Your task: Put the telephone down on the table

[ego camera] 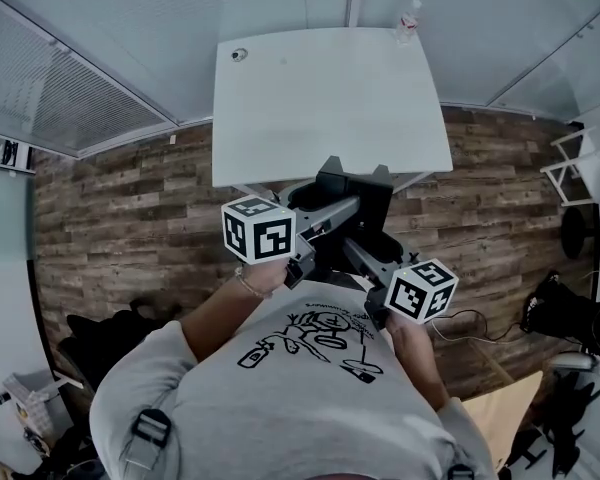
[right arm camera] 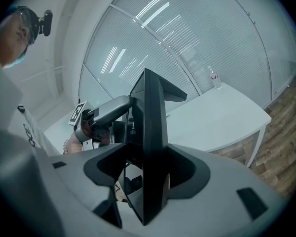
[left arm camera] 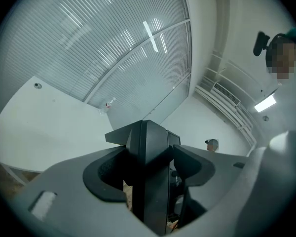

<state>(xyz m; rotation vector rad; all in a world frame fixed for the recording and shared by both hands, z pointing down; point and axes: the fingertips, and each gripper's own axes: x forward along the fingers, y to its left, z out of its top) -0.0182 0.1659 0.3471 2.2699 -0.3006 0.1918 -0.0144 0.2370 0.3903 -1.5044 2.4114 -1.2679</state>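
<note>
A black telephone [ego camera: 352, 206] hangs in the air just before the near edge of the white table [ego camera: 320, 98]. My left gripper [ego camera: 323, 220] is shut on it from the left and my right gripper [ego camera: 364, 252] from the near right. In the left gripper view the telephone [left arm camera: 147, 137] stands edge-on, pressed between the jaws of the left gripper [left arm camera: 149, 165], above the table [left arm camera: 34, 127]. The right gripper view shows the same telephone [right arm camera: 153, 107] clamped in the right gripper [right arm camera: 147, 172], with the left gripper [right arm camera: 103, 113] behind it.
A water bottle [ego camera: 407, 23] stands at the table's far right corner and a small round fitting [ego camera: 239, 55] at its far left. Glass walls with blinds enclose the table. Wood-pattern floor [ego camera: 120, 218] lies around it, with a white rack [ego camera: 570, 168] and dark bags [ego camera: 570, 313] at the right.
</note>
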